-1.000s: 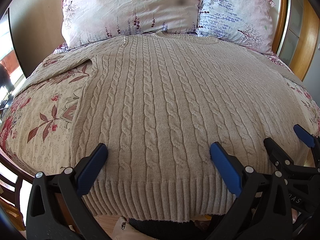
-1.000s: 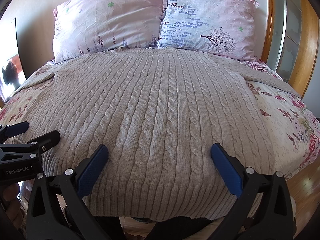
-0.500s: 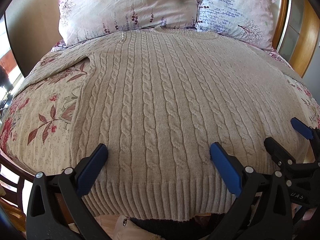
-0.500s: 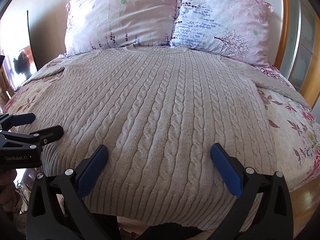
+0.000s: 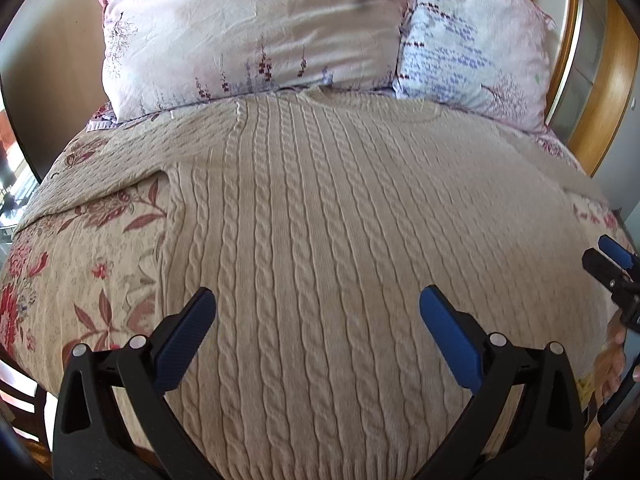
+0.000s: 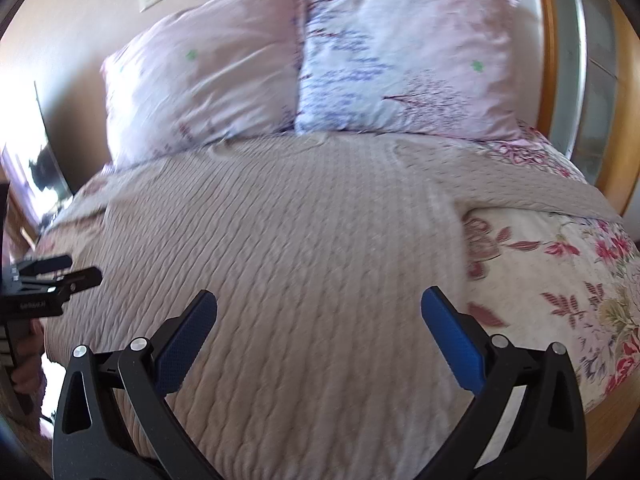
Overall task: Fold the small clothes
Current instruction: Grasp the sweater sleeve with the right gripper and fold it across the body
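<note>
Both grippers — left gripper (image 5: 316,320), right gripper (image 6: 318,320), fingers spread, gripping nothing — are advancing over the sweater (image 5: 340,240), past its hem; folding hasn't started.

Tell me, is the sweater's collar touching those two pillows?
Touching. In the left wrist view, the sweater collar runs up against the pillows, no bedspread showing between them.

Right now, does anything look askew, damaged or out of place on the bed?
Nothing stands out. The beige cable-knit sweater lies flat and unfolded on the floral bedspread, neck toward the two pillows. Both grippers, left and right, hover open above it.
</note>
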Tool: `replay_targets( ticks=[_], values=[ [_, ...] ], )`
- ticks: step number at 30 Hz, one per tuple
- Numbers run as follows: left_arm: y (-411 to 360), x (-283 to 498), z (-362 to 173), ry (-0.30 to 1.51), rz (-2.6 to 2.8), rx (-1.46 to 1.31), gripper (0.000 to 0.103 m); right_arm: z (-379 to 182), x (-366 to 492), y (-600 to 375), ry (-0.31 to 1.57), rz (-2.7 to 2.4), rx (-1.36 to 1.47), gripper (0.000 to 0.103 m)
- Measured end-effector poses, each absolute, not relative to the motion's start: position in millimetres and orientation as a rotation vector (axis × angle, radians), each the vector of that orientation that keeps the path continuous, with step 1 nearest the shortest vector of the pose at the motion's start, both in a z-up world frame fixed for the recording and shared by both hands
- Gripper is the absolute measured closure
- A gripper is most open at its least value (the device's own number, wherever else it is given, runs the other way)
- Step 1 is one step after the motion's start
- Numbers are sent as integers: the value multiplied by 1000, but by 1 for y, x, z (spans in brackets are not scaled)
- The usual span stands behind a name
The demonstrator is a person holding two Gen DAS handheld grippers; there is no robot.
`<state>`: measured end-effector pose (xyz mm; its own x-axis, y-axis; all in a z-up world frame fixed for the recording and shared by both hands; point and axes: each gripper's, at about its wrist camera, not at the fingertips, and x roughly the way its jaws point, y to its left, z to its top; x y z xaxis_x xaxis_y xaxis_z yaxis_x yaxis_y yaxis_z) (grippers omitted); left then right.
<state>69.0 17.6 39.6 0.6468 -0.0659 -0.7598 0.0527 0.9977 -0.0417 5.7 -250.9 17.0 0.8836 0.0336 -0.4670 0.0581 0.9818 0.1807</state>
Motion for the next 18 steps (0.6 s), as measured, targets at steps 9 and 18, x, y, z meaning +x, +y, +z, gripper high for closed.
replay_targets(
  ticks=[9,18],
  values=[
    [14,143,55,860,-113,3,2,17,53,-426,477,-215,710,24],
    [8,181,46,829,-180,-29,2,-27,81,-529,498,-407,1028,56]
  ],
)
